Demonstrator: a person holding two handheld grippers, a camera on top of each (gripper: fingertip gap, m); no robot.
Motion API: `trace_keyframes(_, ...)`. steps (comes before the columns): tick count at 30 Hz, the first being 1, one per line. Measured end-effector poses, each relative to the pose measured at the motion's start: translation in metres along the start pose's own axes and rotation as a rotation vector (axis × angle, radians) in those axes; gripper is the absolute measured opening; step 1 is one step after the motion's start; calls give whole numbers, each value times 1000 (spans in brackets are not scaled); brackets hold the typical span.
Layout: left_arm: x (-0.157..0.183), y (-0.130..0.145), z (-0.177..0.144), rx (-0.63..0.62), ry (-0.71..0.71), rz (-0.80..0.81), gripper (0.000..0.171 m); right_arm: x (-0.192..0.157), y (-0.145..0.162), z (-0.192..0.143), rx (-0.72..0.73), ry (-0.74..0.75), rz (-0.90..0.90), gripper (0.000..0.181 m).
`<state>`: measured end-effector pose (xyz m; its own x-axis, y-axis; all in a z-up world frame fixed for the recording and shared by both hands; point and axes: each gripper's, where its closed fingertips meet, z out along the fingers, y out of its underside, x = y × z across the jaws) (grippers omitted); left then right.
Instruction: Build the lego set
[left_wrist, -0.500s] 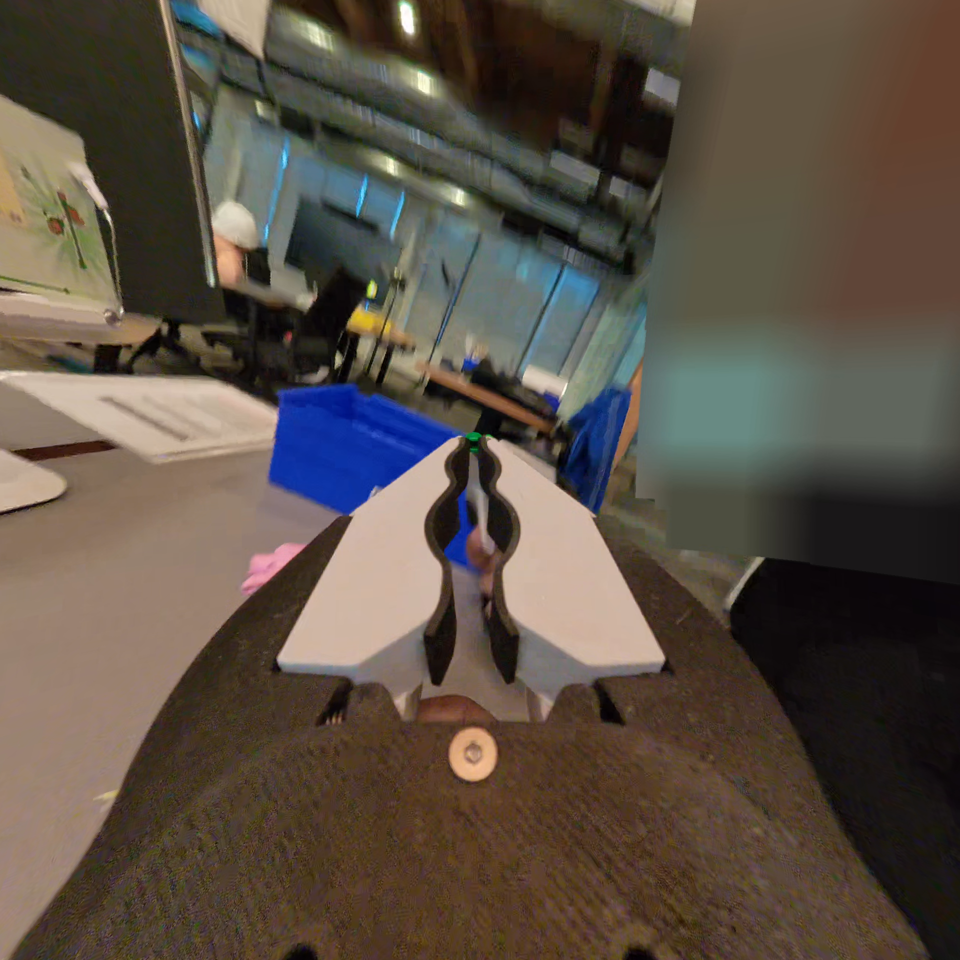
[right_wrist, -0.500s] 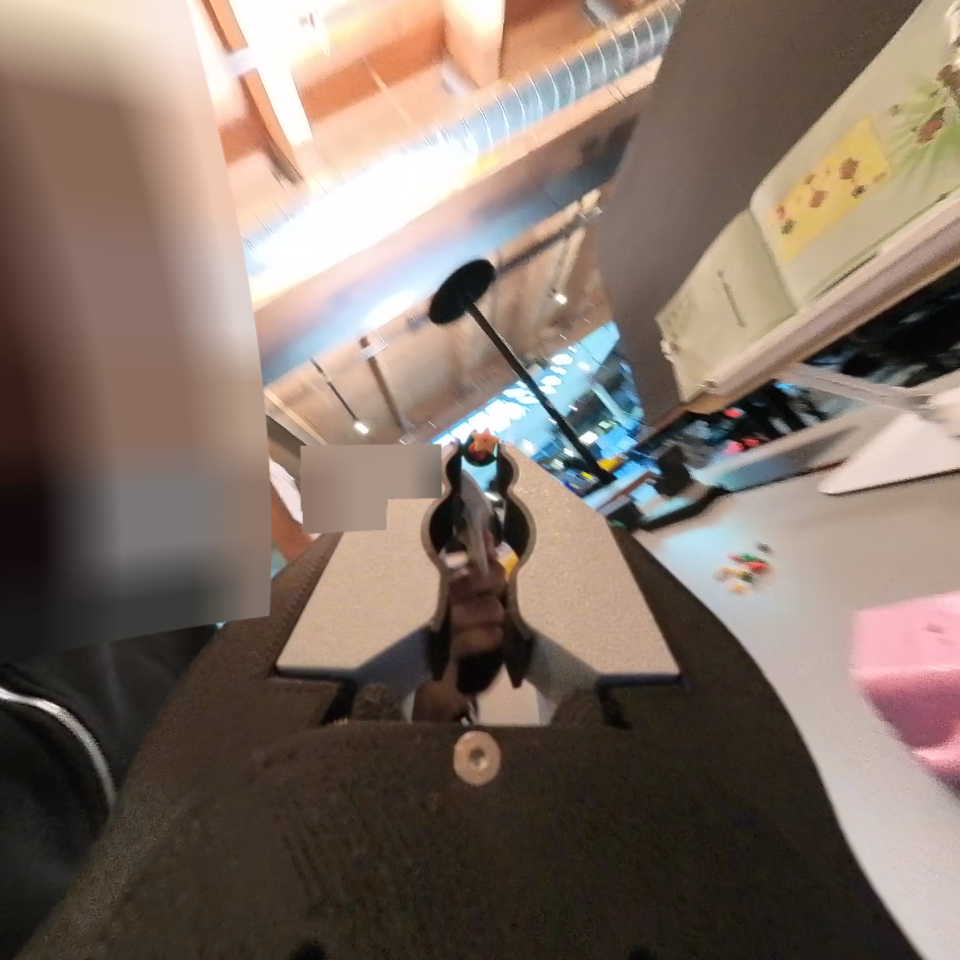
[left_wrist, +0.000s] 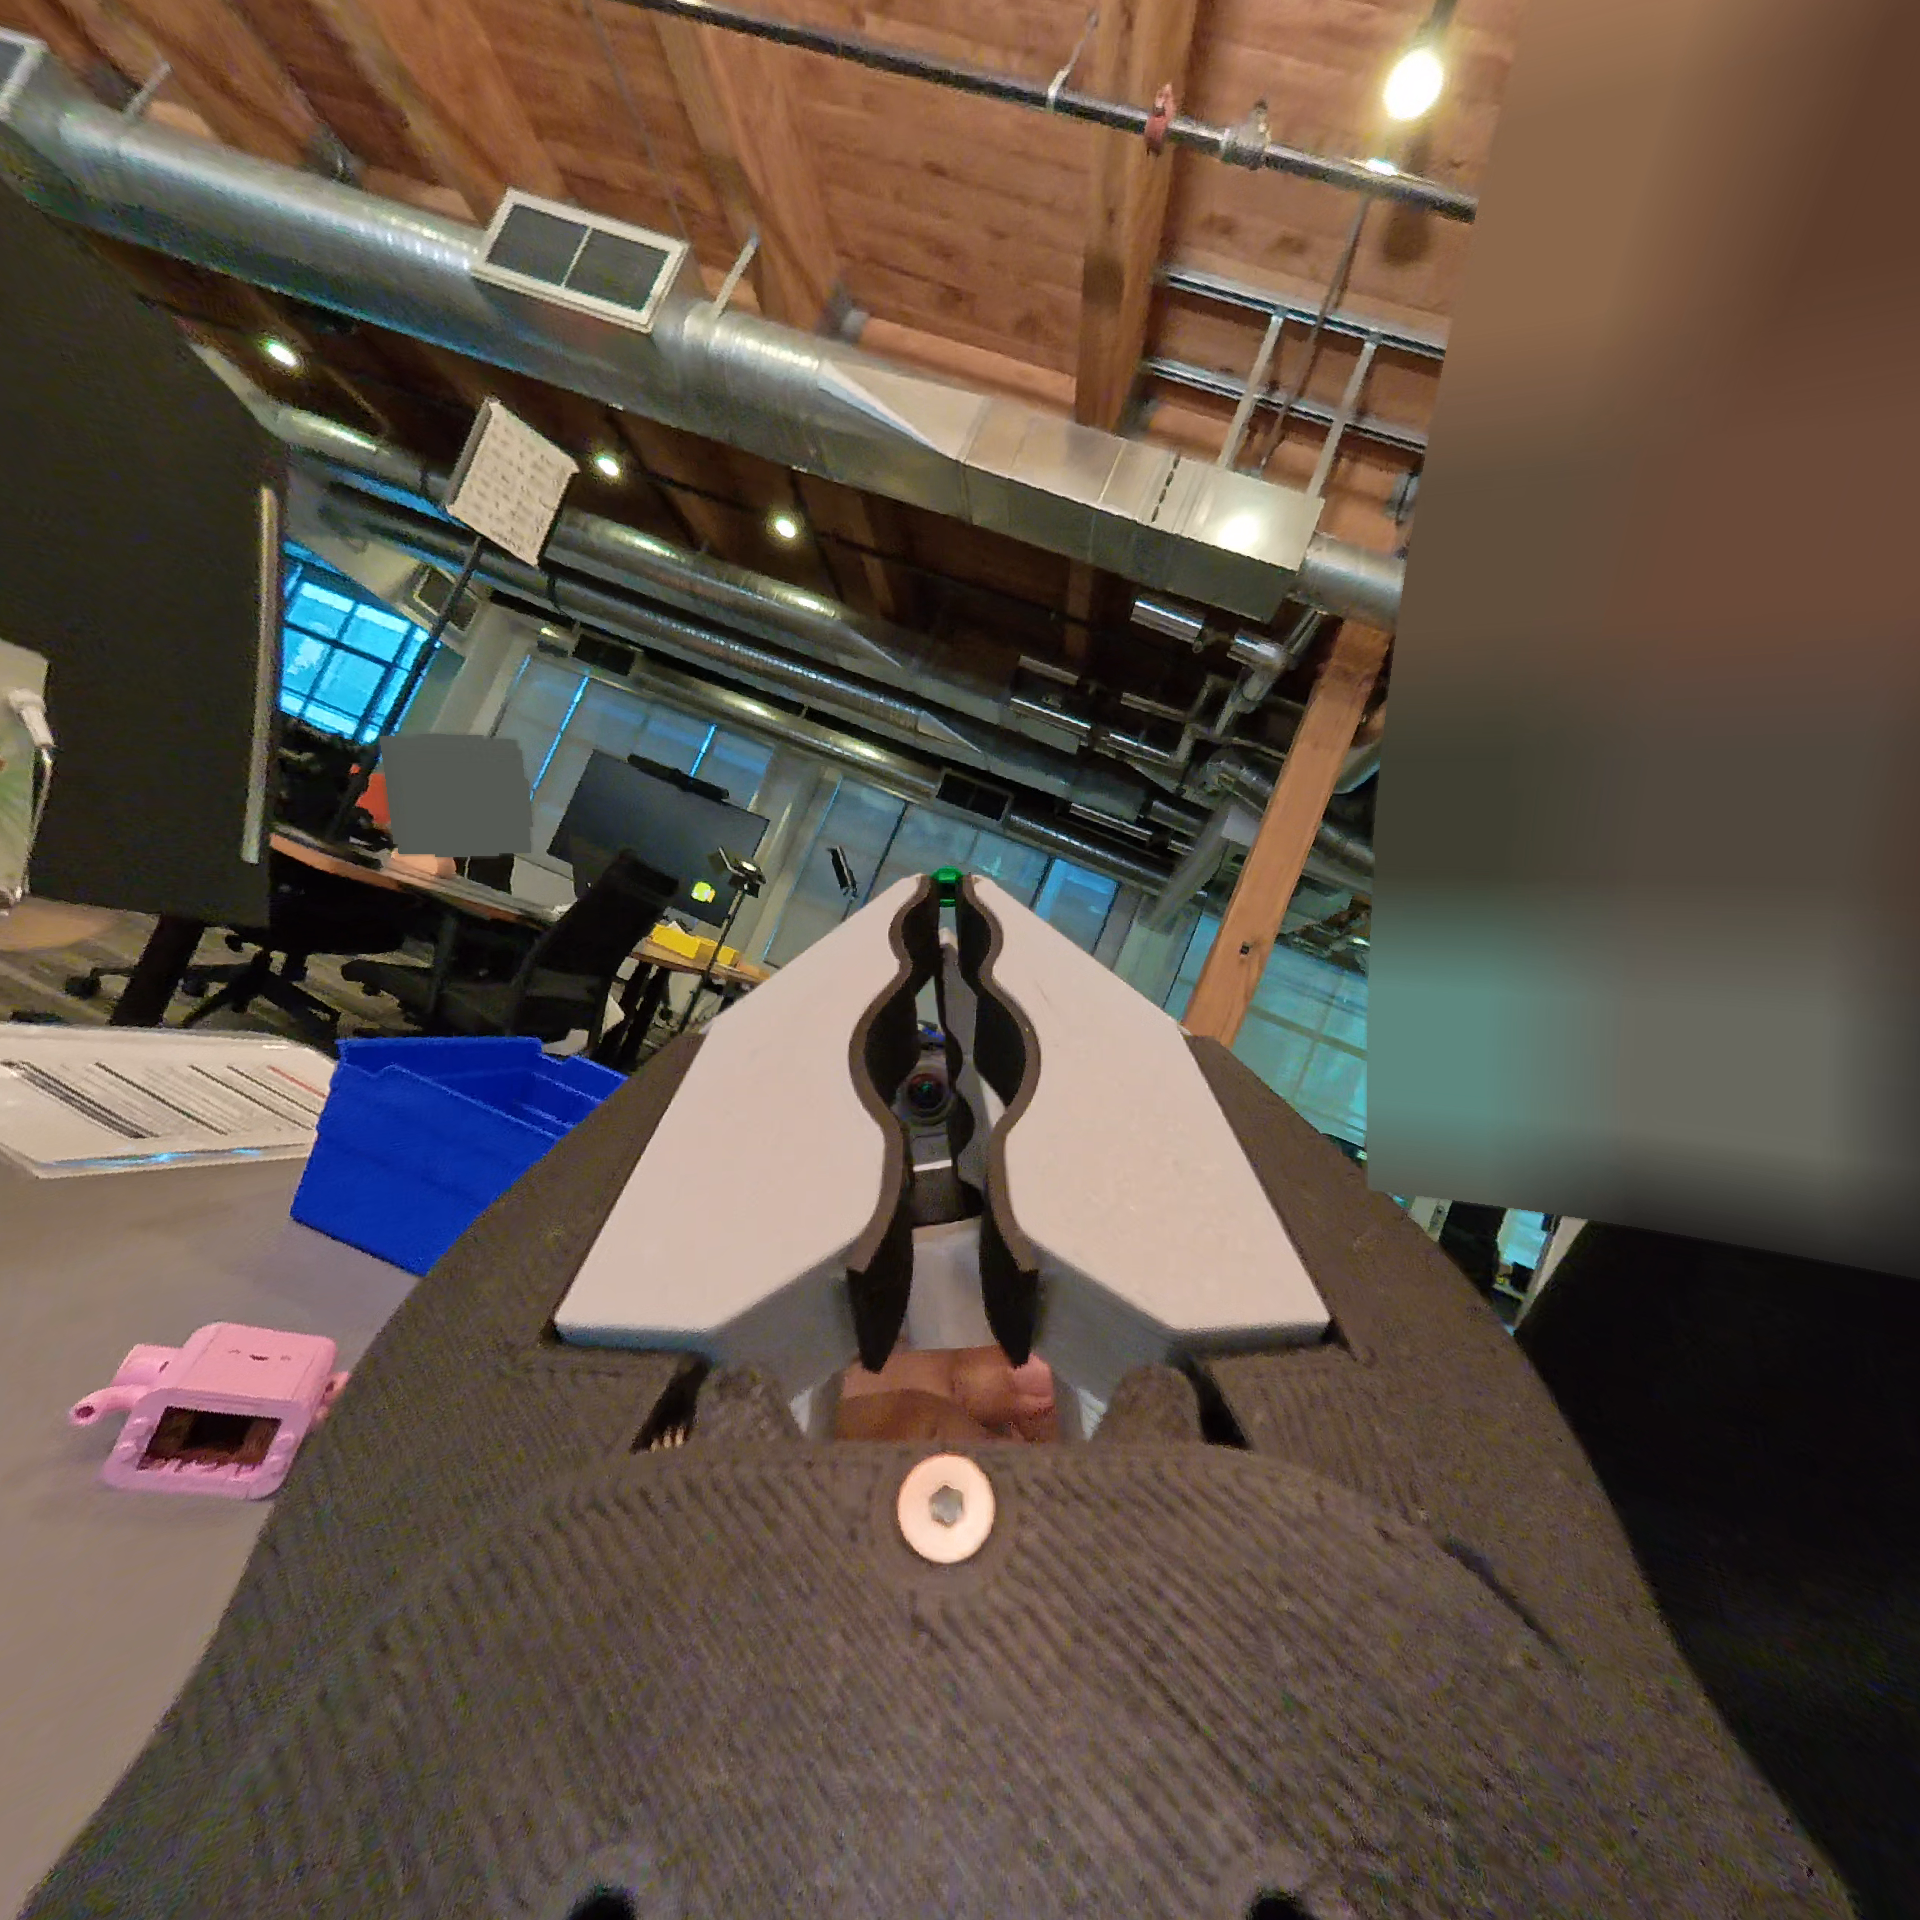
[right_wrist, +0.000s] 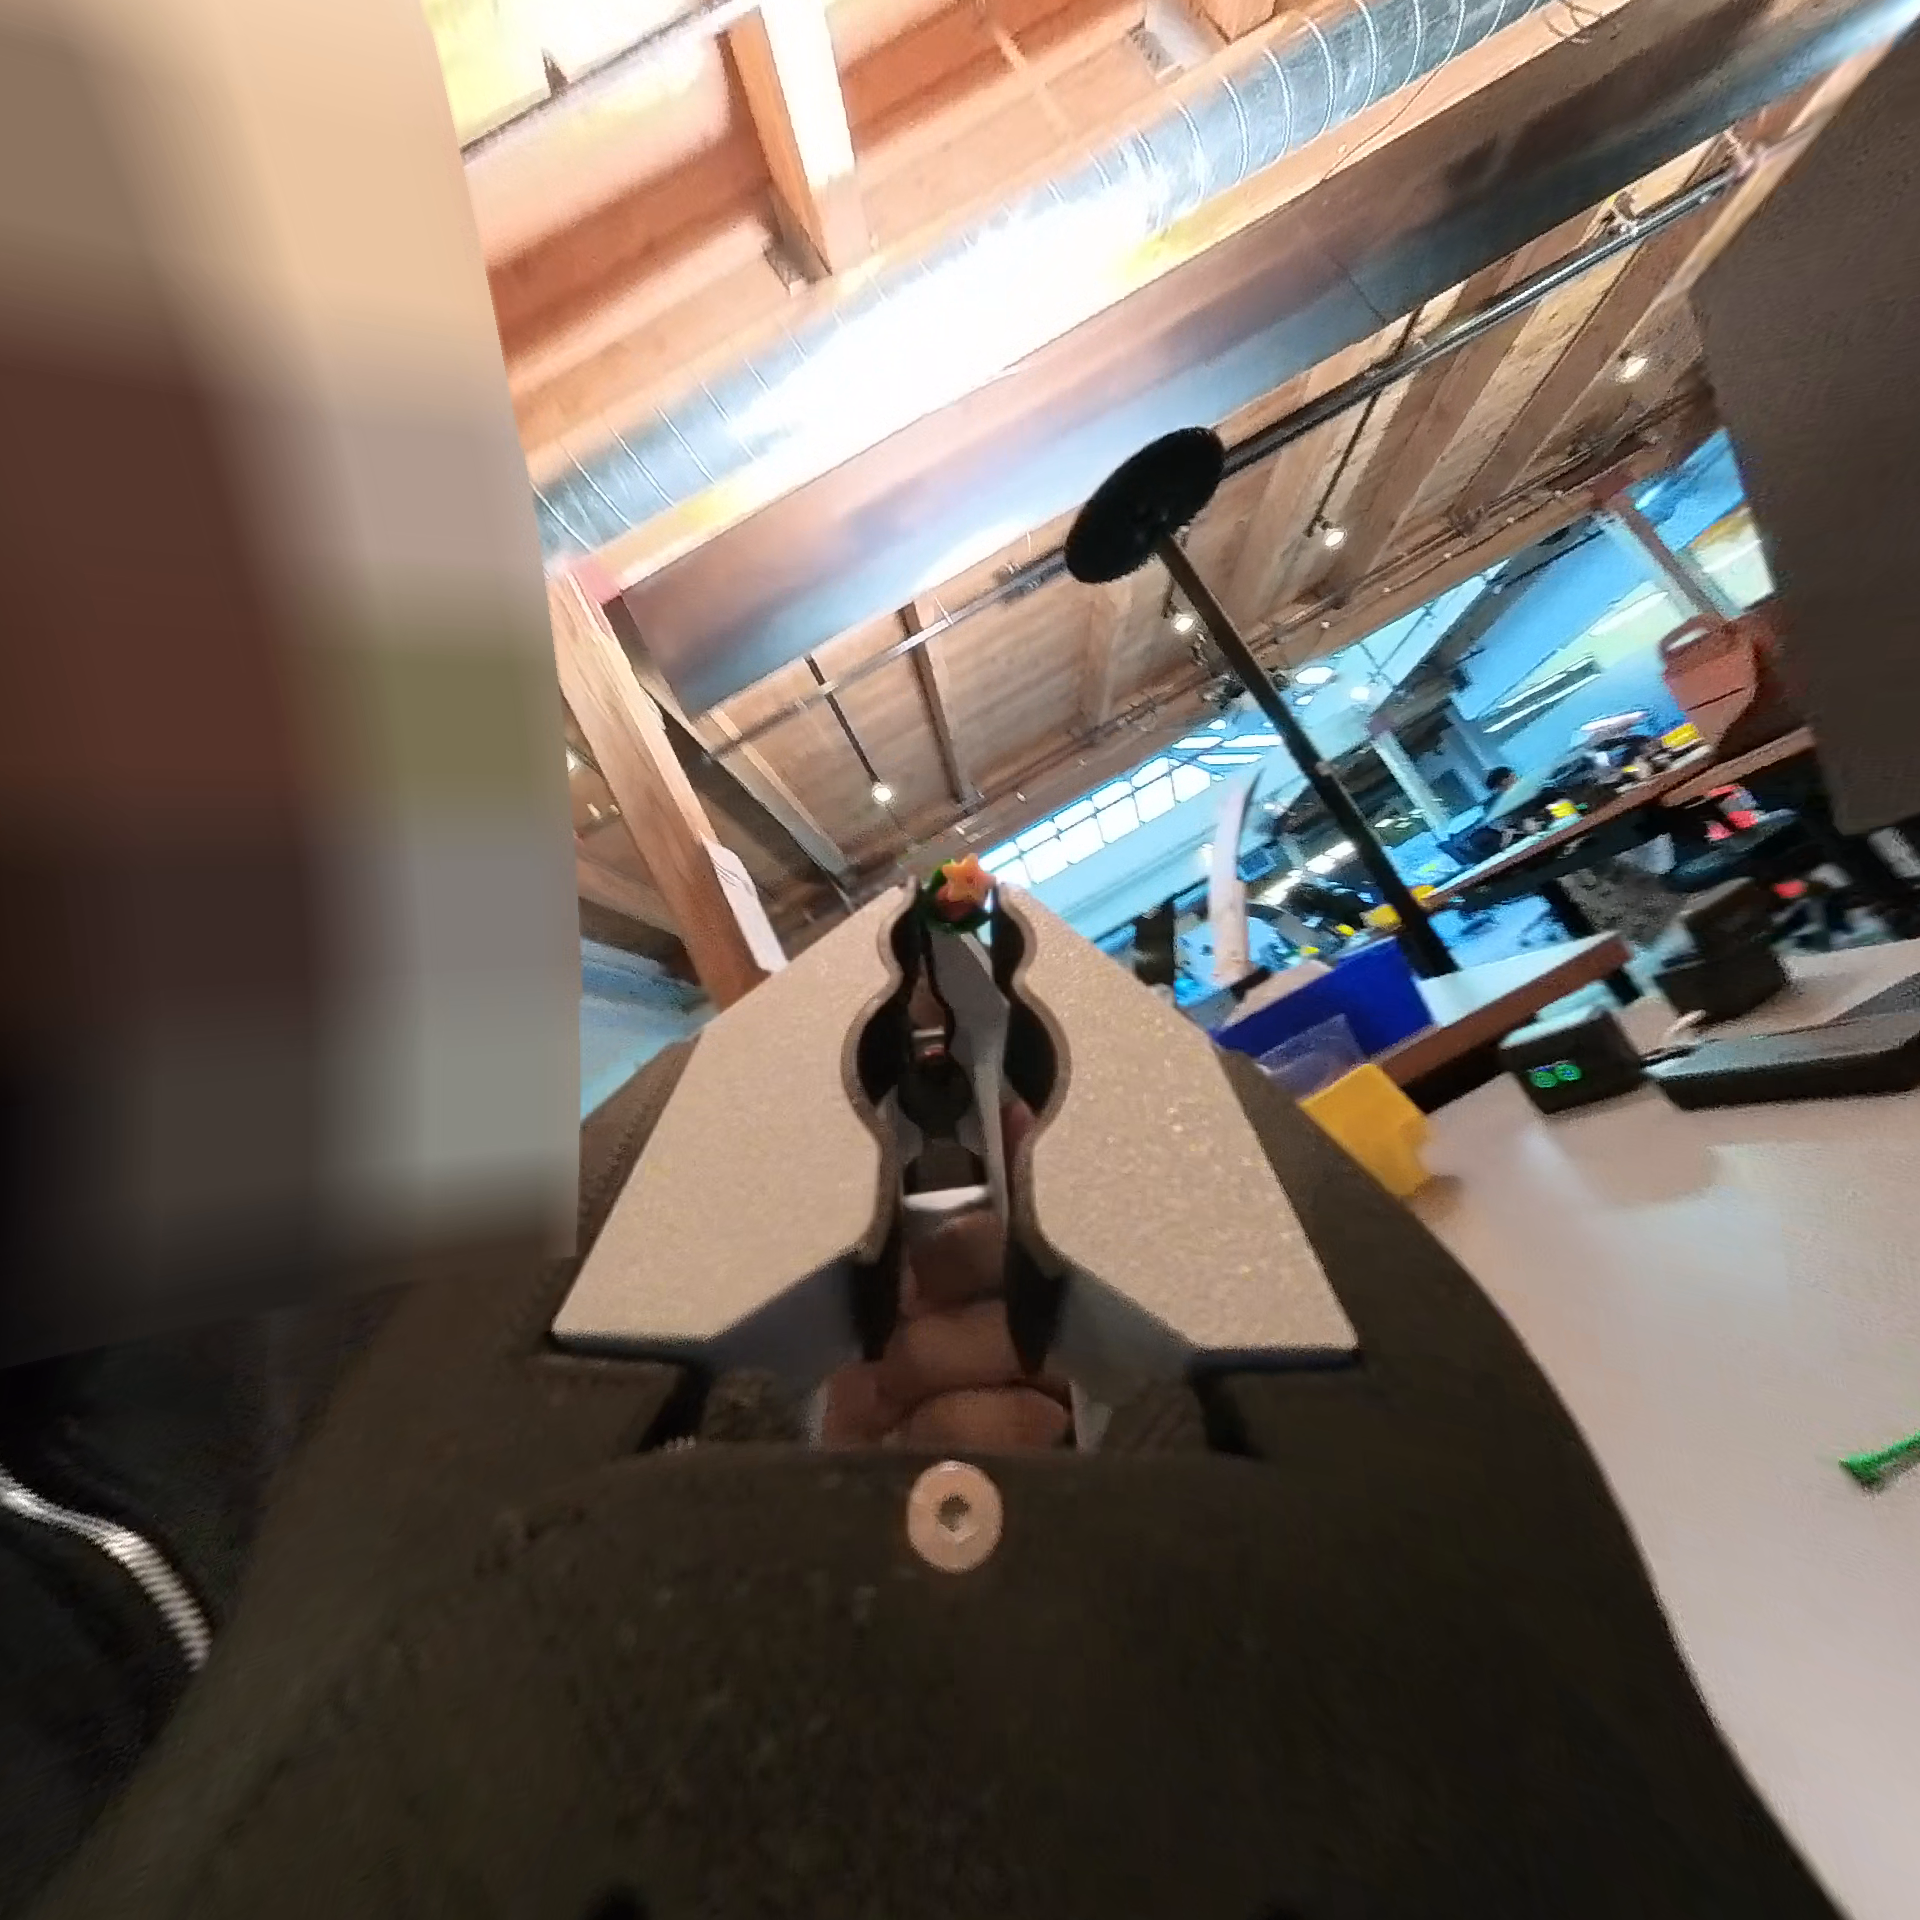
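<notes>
Pinching a tiny green lego piece (left_wrist: 943, 878) at its very tips, the left gripper (left_wrist: 943, 904) tilts ceilingward above the grey surface (left_wrist: 125, 1247); the right gripper (right_wrist: 954, 914), jaws pressed on a small orange-and-green flower piece (right_wrist: 958, 894), points likewise upward. Each part sits dead ahead of its own jaws, apparently awaiting mating.

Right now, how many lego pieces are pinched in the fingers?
2: a small green piece at the left gripper tips, and an orange flower piece at the right gripper tips. Others may be hidden.
</notes>
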<state>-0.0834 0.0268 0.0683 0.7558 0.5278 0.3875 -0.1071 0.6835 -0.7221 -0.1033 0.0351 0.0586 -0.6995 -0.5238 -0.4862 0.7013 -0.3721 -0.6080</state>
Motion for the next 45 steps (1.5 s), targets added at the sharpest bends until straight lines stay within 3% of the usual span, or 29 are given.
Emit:
trace_keyframes(1,4,-3,-3,4,0,7,0,-4,3,3,-21,12,-39,10)
trace_keyframes(13,25,-1,-1,-18,42,-30,0,-36,4,7,-114,79,-297,10)
trace_keyframes(26,29,16,7,-90,59,-43,0,-35,-1,-4,-157,101,-314,9)
trace_keyframes(45,26,18,8,-101,59,-85,0,-35,3,-2,-187,123,-391,10)
